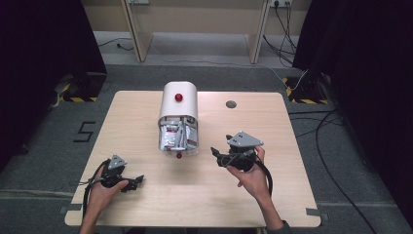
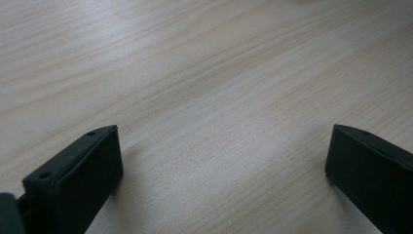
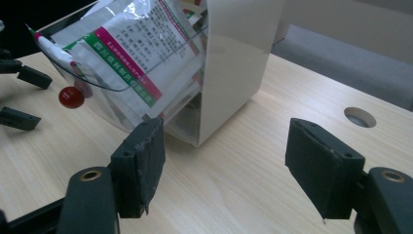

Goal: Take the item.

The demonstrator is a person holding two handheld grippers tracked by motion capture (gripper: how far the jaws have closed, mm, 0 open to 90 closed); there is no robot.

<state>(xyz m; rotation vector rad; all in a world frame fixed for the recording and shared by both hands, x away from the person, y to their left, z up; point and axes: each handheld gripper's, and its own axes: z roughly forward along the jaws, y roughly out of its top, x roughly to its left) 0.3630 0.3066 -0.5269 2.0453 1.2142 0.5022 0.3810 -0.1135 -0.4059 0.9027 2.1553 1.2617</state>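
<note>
- Our right gripper point(image 3: 224, 165): jaws spread, nothing between; the bin point(image 3: 234, 63) of packets point(image 3: 131, 53) lies just ahead.
- Our left gripper point(image 2: 221, 170): jaws spread over bare table point(image 2: 204, 73), well apart from the bin.

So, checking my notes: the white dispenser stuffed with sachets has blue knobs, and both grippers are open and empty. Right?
Not quite: the knobs on the white dispenser are red, as the high view shows. The rest stands: left gripper and right gripper are open and empty.
</note>
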